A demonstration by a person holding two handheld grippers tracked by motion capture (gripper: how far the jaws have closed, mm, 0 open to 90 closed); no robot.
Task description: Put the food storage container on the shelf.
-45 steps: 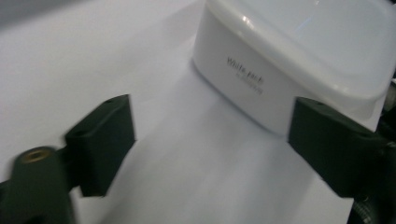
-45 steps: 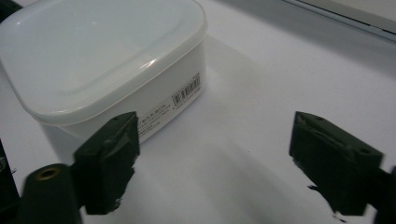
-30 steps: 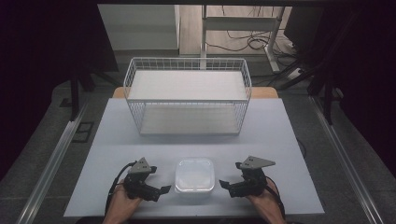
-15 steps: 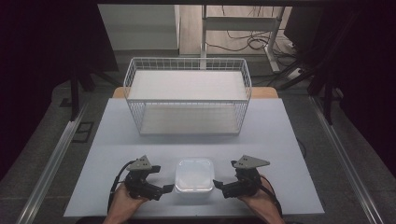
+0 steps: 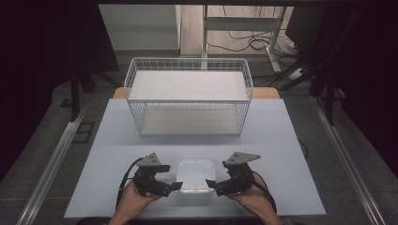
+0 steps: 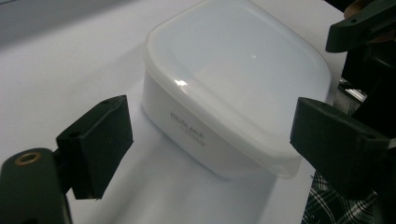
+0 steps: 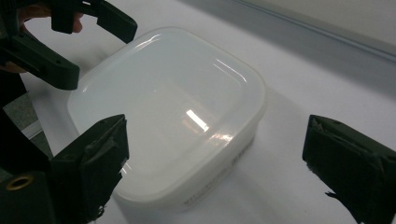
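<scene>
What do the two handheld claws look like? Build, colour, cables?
Both the left claw and the right claw are black, each with two blocky jaws carrying flat rectangular pads. A grey three-cornered plate sits on top of each, and a black cable loops back past each hand. A brass-coloured threaded insert shows in the body near a jaw base.

The lidded container (image 5: 196,180) is translucent white (faint grey lettering on its side); both grippers' jaws are black; the wire basket (image 5: 188,96) is white.

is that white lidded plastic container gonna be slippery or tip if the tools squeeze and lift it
The container looks glossy and smooth, so it may slip. It sits low and wide, so tipping seems unlikely. Its thin plastic walls might flex under a squeeze.
</scene>
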